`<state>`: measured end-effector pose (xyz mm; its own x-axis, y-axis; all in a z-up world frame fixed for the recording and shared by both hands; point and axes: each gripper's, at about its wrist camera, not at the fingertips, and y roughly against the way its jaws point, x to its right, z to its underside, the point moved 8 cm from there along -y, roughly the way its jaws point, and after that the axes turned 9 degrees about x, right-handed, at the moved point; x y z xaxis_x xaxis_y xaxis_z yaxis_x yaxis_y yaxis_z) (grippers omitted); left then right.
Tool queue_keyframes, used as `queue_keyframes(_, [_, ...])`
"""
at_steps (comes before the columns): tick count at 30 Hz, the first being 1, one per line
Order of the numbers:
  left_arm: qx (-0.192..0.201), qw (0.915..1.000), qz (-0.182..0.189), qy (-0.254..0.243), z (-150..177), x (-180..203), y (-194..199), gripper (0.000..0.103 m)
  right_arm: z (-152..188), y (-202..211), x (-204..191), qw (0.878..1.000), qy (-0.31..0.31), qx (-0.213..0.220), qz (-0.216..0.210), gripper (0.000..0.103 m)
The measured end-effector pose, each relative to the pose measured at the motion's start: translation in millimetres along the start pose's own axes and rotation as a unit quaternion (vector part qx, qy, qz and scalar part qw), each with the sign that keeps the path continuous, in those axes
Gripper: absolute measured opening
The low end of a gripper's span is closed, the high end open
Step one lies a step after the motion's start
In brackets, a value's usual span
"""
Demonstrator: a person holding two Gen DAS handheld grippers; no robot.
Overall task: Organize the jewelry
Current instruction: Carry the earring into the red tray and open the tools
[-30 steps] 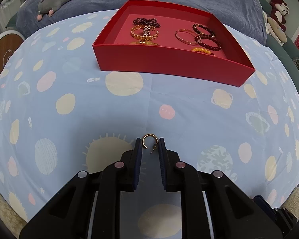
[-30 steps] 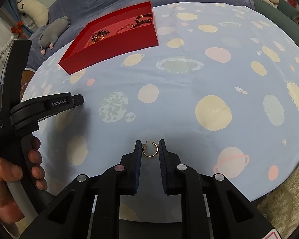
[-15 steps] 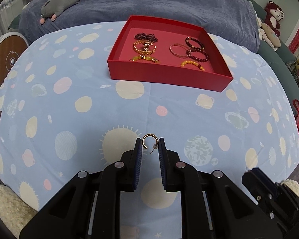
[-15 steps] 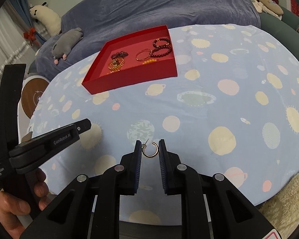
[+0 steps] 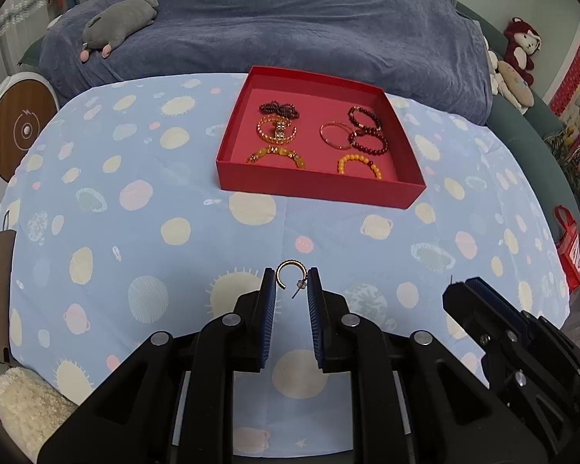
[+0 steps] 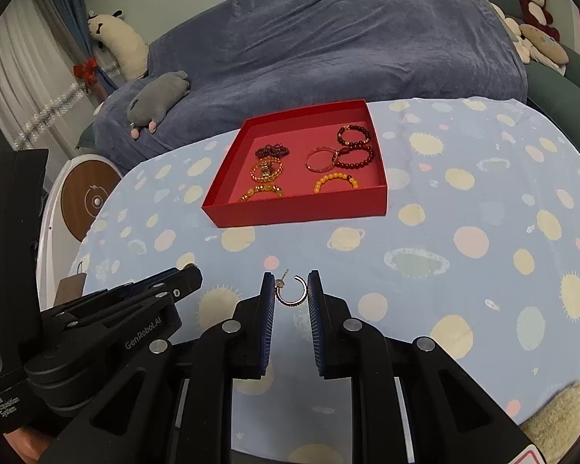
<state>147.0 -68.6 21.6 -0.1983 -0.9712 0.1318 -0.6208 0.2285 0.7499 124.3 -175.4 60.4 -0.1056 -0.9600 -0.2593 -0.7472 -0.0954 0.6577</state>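
Observation:
My left gripper (image 5: 291, 284) is shut on a gold hoop earring (image 5: 286, 272), held above the blue planet-print tablecloth. My right gripper (image 6: 291, 290) is shut on a second gold hoop earring (image 6: 292, 293), also held above the cloth. A red open box (image 5: 317, 189) sits at the far middle of the table and holds several bead bracelets and bangles (image 5: 361, 133). The box also shows in the right wrist view (image 6: 301, 210). The right gripper shows at the lower right of the left wrist view (image 5: 495, 321); the left gripper shows at the left of the right wrist view (image 6: 135, 301).
A sofa under a dark blue blanket (image 5: 290, 19) stands behind the table, with a grey plush toy (image 5: 120, 23) on it. A round wooden-faced device (image 5: 19, 127) stands at the table's left. A red bag (image 5: 568, 247) hangs at the right. A fluffy cream rug (image 5: 27, 406) lies below.
Both grippers have risen and pulled back from the table with their earrings held. The red box now looks smaller and farther off, and its inside is more visible.

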Motion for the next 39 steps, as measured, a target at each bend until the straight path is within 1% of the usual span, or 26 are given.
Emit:
queue_keyframes(7, [0.010,0.9999,0.005,-0.001,-18.6,2.2,-2.7,0.016,-30.5,-14.4,-6.9,1.000,0.015,0.016,-0.002,0.017])
queue_keyframes(12, [0.021,0.9998,0.007,0.000,-45.6,4.0,-13.1,0.016,-54.8,-32.7,-6.8,0.999,0.025,0.025,0.003,0.017])
queue_keyframes(16, [0.031,0.9995,0.007,-0.004,-70.7,7.1,-26.6,0.016,-77.0,-55.7,-1.4,0.999,0.028,0.029,0.009,0.017])
queue_keyframes(22, [0.039,0.9992,0.006,-0.002,-109.8,9.7,-59.8,0.016,-107.6,-94.9,7.4,0.999,0.027,0.029,0.016,0.017])
queue_keyframes(29, [0.027,0.9996,0.003,0.007,-141.1,3.2,-108.6,0.016,-133.2,-145.9,14.3,0.999,0.026,0.019,0.019,0.017])
queue_keyframes(33, [0.018,0.9998,-0.003,0.008,-150.6,-1.5,-133.9,0.016,-138.1,-173.3,16.0,1.000,0.021,0.007,0.020,0.017])
queue_keyframes(39, [0.000,0.9998,-0.009,0.019,-153.9,-13.4,-167.5,0.016,-138.0,-209.4,17.8,0.999,0.021,-0.012,0.023,0.017])
